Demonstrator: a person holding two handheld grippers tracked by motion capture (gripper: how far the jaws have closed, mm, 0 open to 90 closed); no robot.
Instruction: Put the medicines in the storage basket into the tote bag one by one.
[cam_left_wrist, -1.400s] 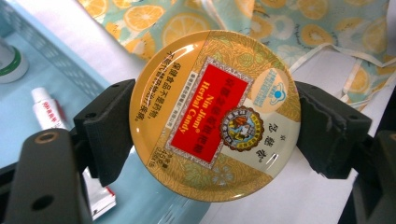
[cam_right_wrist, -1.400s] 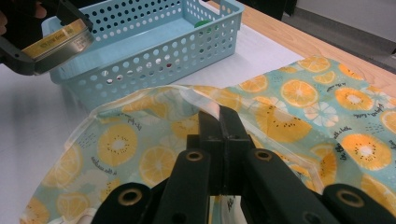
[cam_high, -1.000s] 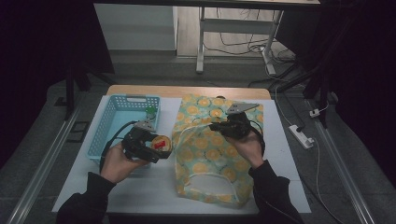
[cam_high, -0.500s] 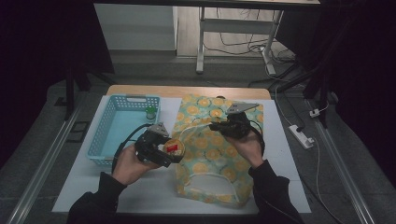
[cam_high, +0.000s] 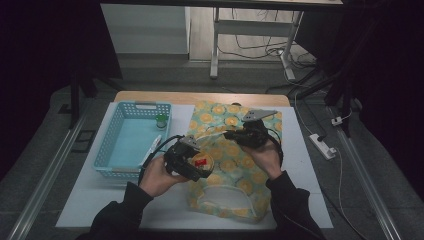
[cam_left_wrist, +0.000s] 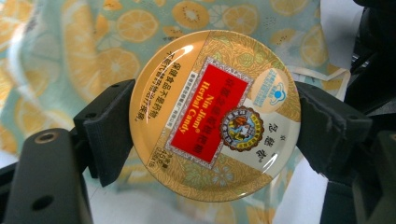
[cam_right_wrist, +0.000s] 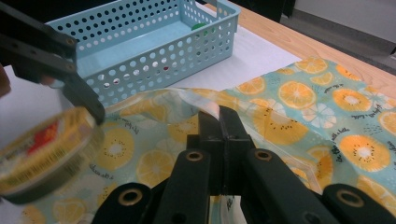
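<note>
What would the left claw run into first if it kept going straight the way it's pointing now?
Probably the fruit-print bag. The left claw, shut on the round candy tin, points at the bag's fabric, which lies right behind the tin, though how far off is unclear.

From above, the room is dim, its edges nearly black; light falls mainly on the white table (cam_high: 320, 200), which stands out pale against the dark floor. The sleeves melt into shadow. Up close, the round candy tin (cam_left_wrist: 215, 114) is sharp and brightly lit, with small white glare spots on its glossy lid, while the orange-print bag (cam_left_wrist: 93, 42) behind it goes soft. In the right gripper view the tin is blurred, the blue basket (cam_right_wrist: 154, 60) is crisp, and the nearest black jaws are slightly soft.
</note>
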